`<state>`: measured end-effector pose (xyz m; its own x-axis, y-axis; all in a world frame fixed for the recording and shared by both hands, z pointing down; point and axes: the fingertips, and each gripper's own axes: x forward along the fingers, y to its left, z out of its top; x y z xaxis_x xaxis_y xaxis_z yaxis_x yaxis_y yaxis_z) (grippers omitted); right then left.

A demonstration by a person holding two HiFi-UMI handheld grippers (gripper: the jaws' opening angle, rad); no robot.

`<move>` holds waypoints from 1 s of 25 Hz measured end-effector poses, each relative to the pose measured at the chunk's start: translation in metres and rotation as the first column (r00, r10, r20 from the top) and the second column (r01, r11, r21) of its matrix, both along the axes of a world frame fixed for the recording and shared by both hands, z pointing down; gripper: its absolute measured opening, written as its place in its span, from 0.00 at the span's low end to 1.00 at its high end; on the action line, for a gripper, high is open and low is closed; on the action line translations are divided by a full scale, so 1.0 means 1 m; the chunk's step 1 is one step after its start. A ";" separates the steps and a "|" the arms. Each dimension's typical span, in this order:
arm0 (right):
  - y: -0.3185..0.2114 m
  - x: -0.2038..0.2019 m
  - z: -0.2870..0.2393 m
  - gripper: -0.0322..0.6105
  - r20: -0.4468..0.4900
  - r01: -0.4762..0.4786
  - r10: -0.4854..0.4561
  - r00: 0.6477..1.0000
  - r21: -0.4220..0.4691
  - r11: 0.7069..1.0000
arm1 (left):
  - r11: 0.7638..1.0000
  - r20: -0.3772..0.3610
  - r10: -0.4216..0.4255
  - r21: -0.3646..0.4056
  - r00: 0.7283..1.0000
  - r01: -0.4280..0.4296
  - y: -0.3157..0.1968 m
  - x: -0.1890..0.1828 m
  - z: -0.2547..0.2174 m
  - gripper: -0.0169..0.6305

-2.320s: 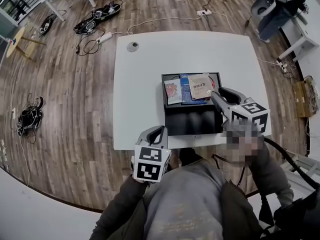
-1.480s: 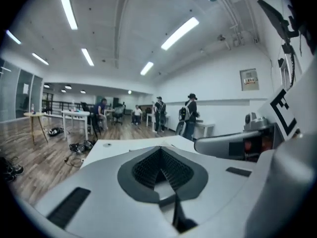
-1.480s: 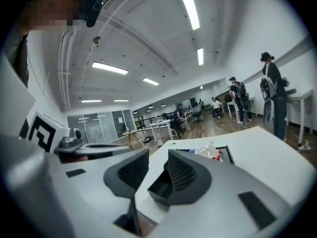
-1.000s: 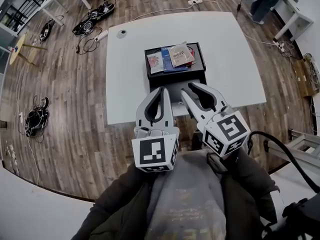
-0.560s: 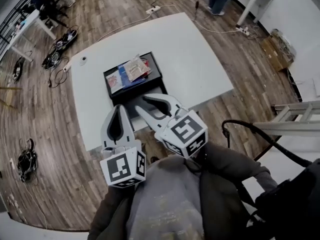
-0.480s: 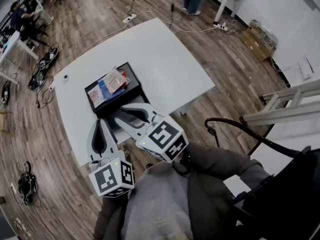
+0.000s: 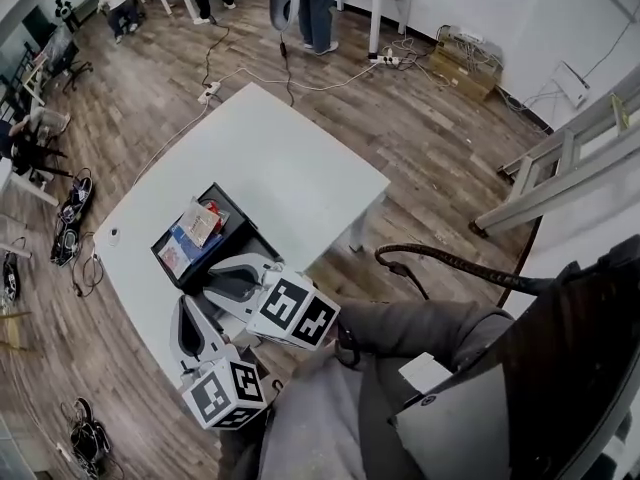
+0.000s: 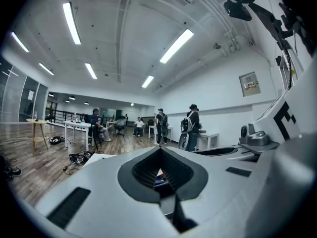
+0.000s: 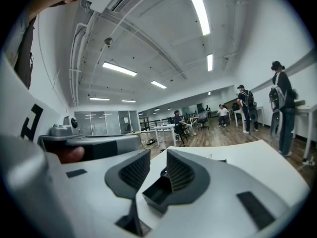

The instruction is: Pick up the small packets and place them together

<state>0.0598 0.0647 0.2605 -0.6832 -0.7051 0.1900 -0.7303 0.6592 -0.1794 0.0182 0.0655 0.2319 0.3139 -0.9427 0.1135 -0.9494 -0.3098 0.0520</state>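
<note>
One black box (image 7: 241, 241) sits on the white table (image 7: 290, 173), toward its near left side. All the small packets (image 7: 200, 226) lie together in the far half of that box. Four can be counted: a tan one on top, a red one just behind it, a blue one under it and a pale one at the left end. The overlap makes the count uncertain. The near half of the box holds nothing.

Two grippers hang over the table's near edge, close to the person's chest. The left gripper (image 7: 187, 308) is low and to the left. Its fingers (image 8: 89, 187) are clenched tip to tip around nothing, and the packets show far off through the gap behind the tips. The right gripper (image 7: 213, 279) reaches over the near end of the box. Its fingers (image 9: 203, 182) are spread, and a corner of the box shows in the gap, untouched by either pad.
</note>
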 end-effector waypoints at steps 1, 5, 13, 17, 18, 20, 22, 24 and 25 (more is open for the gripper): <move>-0.001 0.000 -0.002 0.21 0.002 -0.002 0.002 1.000 0.000 1.000 | 1.000 0.000 -0.001 0.001 1.000 0.001 -0.001 -0.001 -0.002 0.02; 0.008 0.004 -0.015 0.21 0.017 0.007 -0.007 1.000 -0.007 1.000 | 1.000 0.000 -0.014 -0.003 1.000 0.014 0.010 0.002 -0.014 0.02; 0.005 0.049 -0.002 0.21 0.029 -0.033 0.033 0.999 0.007 0.999 | 1.000 0.002 0.003 0.009 1.000 -0.003 0.003 0.037 0.003 0.02; -0.003 0.024 -0.001 0.21 0.036 -0.051 0.051 0.998 0.001 0.999 | 1.000 0.008 -0.012 0.012 1.000 0.012 -0.003 0.003 0.002 0.02; -0.003 0.023 -0.001 0.20 0.035 -0.055 0.055 0.998 0.001 0.998 | 1.000 0.009 -0.016 0.015 1.000 0.016 -0.002 -0.001 0.002 0.02; -0.004 0.024 -0.002 0.19 0.034 -0.060 0.060 0.998 0.004 0.998 | 1.000 0.011 -0.020 0.013 1.000 0.020 0.000 -0.001 0.003 0.02; -0.003 0.026 -0.001 0.19 0.035 -0.062 0.062 0.997 0.003 0.998 | 1.000 0.013 -0.022 0.006 1.000 0.022 0.002 0.000 0.006 0.02; -0.002 0.027 -0.001 0.17 0.035 -0.063 0.063 0.997 0.005 0.998 | 1.000 0.015 -0.023 0.002 1.000 0.023 0.003 0.000 0.007 0.02; -0.002 0.027 -0.002 0.17 0.032 -0.065 0.065 0.997 0.008 0.998 | 1.000 0.015 -0.024 0.002 1.000 0.024 0.003 0.000 0.007 0.02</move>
<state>0.0868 0.0630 0.2589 -0.6416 -0.7497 0.1623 -0.7655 0.6125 -0.1972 0.0179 0.0686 0.2393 0.2896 -0.9501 0.1160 -0.9571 -0.2873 0.0367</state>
